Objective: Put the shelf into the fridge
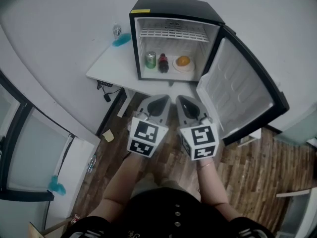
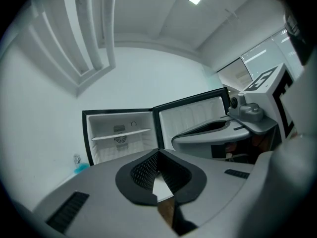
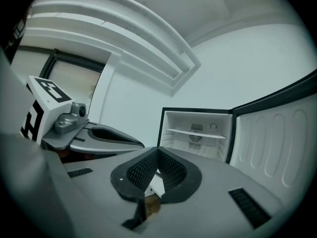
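The left gripper [image 1: 159,102] and the right gripper [image 1: 184,104] are hanging side by side, close together, just near of the open fridge [image 1: 173,6]. The fridge is sitting on a white table [image 1: 111,66], and its door [image 1: 242,90] is swinging wide to the right. Both grippers are pointing roughly level at the opening. Each one's own view is showing its jaws pressed together at the tips, with nothing pinched between them.

The shelf [image 1: 171,33] is lying inside the fridge, spanning the upper part of the cavity from wall to wall and looking level. A can [image 1: 150,59], a dark bottle [image 1: 163,62] and a plate [image 1: 184,62] are standing on the fridge floor below it, well clear of it.

Judging from this, the placing step is looking finished, since the shelf is in and neither gripper is carrying anything. Whether its edges are sitting fully in the side rails is hard to tell, because the head view is small and the gripper views are showing only its front edge.

If it is seated, the next move is calling for little more than drawing both grippers away from the opening, keeping clear of the door edge on the right. If not, a gentle push on the front edge, far into the cavity, should settle it.
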Available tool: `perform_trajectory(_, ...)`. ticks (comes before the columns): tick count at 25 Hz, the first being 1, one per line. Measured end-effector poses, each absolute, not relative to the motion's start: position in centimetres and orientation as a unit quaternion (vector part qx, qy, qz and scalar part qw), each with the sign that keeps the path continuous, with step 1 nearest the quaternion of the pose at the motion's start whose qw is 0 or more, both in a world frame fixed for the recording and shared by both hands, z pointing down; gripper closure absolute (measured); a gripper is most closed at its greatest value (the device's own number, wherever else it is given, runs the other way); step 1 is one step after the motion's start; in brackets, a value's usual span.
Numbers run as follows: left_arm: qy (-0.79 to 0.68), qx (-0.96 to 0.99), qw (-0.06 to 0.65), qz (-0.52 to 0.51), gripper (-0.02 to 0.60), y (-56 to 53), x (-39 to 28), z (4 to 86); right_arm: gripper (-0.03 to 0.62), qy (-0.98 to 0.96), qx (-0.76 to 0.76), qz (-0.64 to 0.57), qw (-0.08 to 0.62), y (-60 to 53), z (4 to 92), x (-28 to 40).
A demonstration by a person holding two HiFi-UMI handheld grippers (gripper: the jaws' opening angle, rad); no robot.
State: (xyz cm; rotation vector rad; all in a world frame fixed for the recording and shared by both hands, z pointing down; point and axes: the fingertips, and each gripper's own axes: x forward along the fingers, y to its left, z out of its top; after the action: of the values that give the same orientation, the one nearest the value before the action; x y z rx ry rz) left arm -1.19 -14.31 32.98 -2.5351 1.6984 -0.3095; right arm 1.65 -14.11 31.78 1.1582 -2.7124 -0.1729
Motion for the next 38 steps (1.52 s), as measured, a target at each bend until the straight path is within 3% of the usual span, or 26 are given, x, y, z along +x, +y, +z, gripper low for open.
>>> perform_trajectory(15,0.549,-0.830,0.033,-0.092,0.575,-14.0,-0.9,32.9,0.586,-0.912,0.398,-0.075,0.066,-14.3,31.2,2.2)
perform_trajectory(38,0.533,-0.841,0.027,-0.084,0.575,-15.3,-0.6,33.0,0.586,-0.905,0.412,-0.073,0.079,-14.8,31.6,3.3)
